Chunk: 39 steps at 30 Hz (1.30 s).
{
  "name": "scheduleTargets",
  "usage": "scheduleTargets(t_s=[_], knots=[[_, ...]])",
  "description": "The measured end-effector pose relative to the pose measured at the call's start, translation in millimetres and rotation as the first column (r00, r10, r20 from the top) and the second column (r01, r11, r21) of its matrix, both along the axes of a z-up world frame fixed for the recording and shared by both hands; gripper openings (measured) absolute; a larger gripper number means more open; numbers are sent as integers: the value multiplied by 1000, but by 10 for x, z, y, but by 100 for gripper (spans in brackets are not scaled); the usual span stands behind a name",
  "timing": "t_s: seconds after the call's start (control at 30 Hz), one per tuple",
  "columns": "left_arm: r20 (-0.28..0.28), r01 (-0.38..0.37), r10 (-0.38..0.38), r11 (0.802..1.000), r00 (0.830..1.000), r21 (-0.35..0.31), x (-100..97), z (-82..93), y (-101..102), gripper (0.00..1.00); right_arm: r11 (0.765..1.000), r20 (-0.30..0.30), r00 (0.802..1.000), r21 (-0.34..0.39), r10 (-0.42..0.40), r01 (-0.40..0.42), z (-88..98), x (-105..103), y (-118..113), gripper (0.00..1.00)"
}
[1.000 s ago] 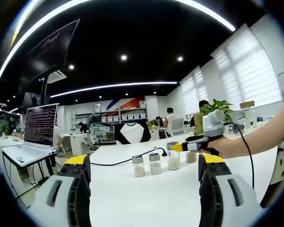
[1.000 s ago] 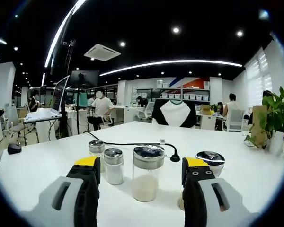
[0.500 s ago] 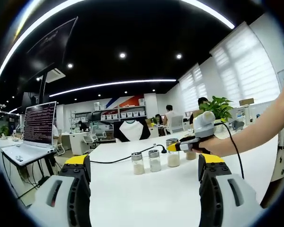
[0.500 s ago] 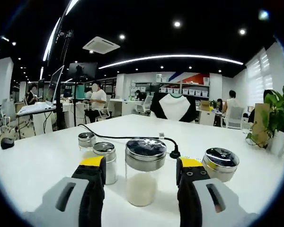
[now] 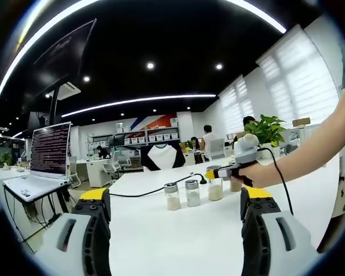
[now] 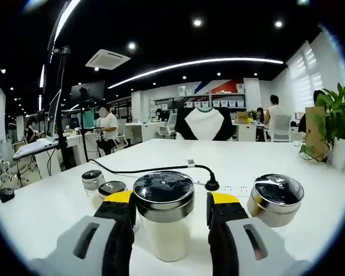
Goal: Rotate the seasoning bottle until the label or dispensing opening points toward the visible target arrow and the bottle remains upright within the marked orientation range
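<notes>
A glass seasoning bottle (image 6: 163, 230) with a steel shaker lid and pale powder stands upright on the white table (image 6: 310, 230). My right gripper (image 6: 171, 198) is open, one jaw on each side of the lid, with a thin gap at the right jaw. The left gripper view shows that same bottle (image 5: 215, 188) between the right gripper's (image 5: 217, 172) yellow tips, with a hand behind. My left gripper (image 5: 173, 194) hangs open well short of the bottles, with nothing in it.
Two small shakers (image 6: 92, 179) (image 6: 111, 188) stand to the left and a wide jar (image 6: 275, 198) to the right. A black cable (image 6: 155, 169) ends at a plug (image 6: 209, 185). A laptop (image 5: 43, 161) and a potted plant (image 6: 339, 126) sit at the table's sides.
My right gripper has moved forward, so the bottle now sits between its jaws, and the jaws stand closer together. The left gripper is still open.
</notes>
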<state>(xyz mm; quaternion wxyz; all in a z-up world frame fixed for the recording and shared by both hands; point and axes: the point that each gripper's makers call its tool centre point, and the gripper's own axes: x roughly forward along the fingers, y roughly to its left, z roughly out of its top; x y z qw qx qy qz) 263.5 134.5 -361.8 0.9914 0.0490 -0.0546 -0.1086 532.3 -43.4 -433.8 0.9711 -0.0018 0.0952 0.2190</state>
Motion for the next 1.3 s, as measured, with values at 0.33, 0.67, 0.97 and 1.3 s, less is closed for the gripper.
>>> scheduleTargets(t_s=[0.33,0.67,0.97,1.3], knots=[[-12,15,-15,1000,1000,9,16,-21,-56,97,997,-4,998,-38,64,-64,-55,55,80,40],[-14,10,-10,1000,1000,4,35,-38,-74,97,996,-51,996,-55,72,-75,-78,78,77,39],[-11,11,-11,1000,1000,15,29,-12,-71,97,994,-63,995,-69,76,-81,-97,51,71,39],[-13,4,-4,1000,1000,25,0,-9,-22,96,992,-56,993,-63,104,-107,-82,-114,26,39]])
